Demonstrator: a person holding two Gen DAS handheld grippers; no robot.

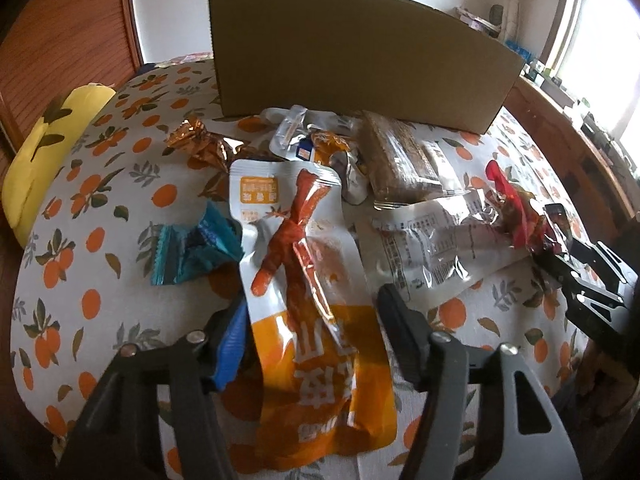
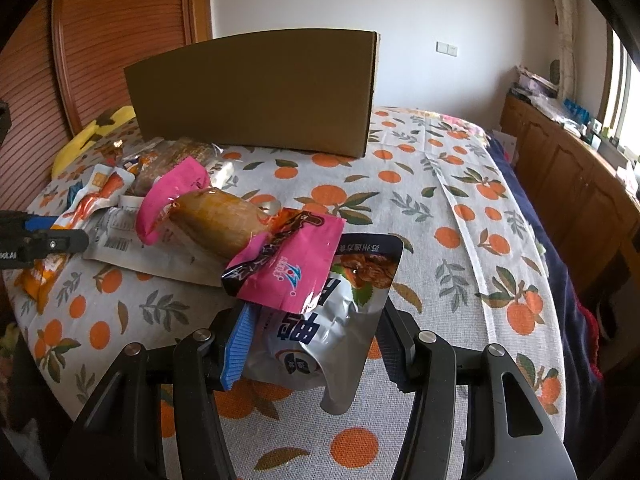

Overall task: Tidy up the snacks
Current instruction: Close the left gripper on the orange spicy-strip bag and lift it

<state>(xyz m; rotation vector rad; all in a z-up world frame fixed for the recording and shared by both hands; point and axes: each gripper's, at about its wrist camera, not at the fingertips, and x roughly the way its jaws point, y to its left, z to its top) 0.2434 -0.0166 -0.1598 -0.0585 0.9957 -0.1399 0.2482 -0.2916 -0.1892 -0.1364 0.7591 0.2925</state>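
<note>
fingers [image 1: 230,344] spread wide around orange pouch [image 1: 316,320].

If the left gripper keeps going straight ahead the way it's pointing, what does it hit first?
The orange and white snack pouch already lying between the open jaws of the left gripper. Beyond it come the other snack packets, then probably the cardboard box.
</note>
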